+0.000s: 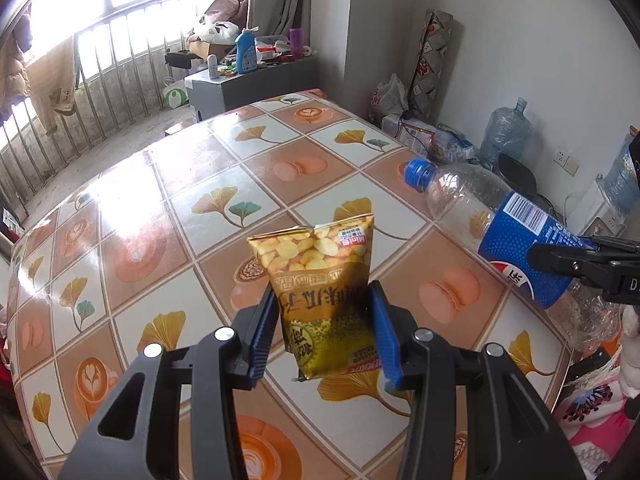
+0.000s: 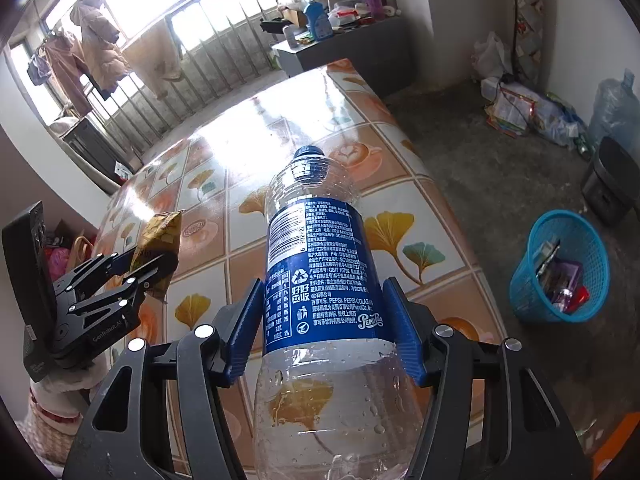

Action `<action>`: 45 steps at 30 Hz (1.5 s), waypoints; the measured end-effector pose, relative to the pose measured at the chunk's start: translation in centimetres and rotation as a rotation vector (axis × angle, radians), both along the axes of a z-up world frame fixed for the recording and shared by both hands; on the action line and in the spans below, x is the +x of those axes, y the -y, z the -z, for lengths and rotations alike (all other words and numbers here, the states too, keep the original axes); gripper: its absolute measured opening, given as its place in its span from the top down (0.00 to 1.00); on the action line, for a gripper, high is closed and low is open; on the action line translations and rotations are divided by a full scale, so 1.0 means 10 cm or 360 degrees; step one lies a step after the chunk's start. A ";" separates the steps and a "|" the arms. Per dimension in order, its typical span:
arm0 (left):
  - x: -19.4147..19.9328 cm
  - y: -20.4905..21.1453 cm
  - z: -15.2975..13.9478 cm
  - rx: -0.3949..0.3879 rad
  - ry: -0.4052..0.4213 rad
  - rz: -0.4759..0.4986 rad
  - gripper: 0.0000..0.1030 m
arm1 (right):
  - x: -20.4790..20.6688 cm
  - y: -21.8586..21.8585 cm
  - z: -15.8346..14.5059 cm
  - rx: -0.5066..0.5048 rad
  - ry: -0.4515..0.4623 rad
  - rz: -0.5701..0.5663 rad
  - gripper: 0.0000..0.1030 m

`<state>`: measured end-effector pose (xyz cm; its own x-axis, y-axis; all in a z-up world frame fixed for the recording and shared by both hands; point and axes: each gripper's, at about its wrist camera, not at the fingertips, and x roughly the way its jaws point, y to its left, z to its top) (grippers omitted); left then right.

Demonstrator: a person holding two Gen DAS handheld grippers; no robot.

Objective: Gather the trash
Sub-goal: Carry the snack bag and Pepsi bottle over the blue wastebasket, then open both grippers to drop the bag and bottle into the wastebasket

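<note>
Two pieces of trash are held clear above the table (image 1: pixel 168 184), one per gripper: the snack bag (image 1: pixel 320 280) is clamped upright between the blue pads of the left gripper (image 1: pixel 324 320), and the empty Pepsi bottle (image 2: pixel 320 280) is clenched around its labelled middle by the right gripper (image 2: pixel 324 320), cap pointing away. Both grips sit on the firmest part of each item, judged a sound choice for carrying without slipping. Off the table's right edge, on the floor, the blue basket (image 2: pixel 524 276) already holds refuse and is the likely destination.
</note>
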<state>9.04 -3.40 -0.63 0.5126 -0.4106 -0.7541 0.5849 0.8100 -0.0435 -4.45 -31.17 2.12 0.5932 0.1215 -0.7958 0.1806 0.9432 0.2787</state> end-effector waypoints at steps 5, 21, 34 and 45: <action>0.03 0.07 -0.12 -0.0020 0.0011 0.0032 0.58 | -0.05 0.05 0.00 0.0040 0.0046 0.0017 0.45; -0.09 2.15 -0.67 -0.0120 0.0027 0.0686 0.58 | -1.02 1.76 -0.07 0.0317 0.0332 0.0854 0.45; -0.14 4.77 0.28 -0.0054 -0.0491 0.1029 0.32 | -1.01 3.41 1.13 0.0749 0.0131 0.1521 0.35; -0.02 4.67 0.45 -0.0168 -0.0589 0.0866 0.30 | -1.15 3.40 1.68 0.0623 -0.0012 0.1633 0.34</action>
